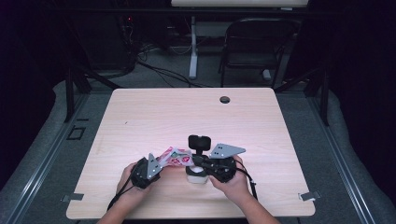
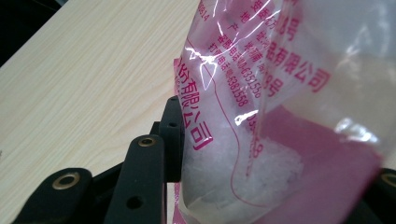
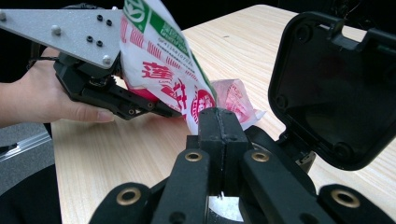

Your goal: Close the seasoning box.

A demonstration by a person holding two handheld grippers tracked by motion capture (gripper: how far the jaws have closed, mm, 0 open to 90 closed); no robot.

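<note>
Hands near the table's front edge: left gripper [image 1: 161,163] holds a printed plastic bag [image 1: 175,156] slanting toward the lidded white container [image 1: 196,175] under the right gripper [image 1: 198,164].

Left gripper view: jaws part-open around the bag [image 2: 261,116] of white granules (magenta Chinese print, "4006351550").

Right gripper view: jaws fully closed, apparently pinching the bag's lower corner [image 3: 163,70]; black lid [image 3: 334,88] upright.

The bag [image 3: 163,60] was white with red characters and a green stripe; its back [image 2: 261,93] was clear with pink print. The tongs [image 3: 223,128] were black, the bench [image 1: 154,116] pale wood-grain.
</note>
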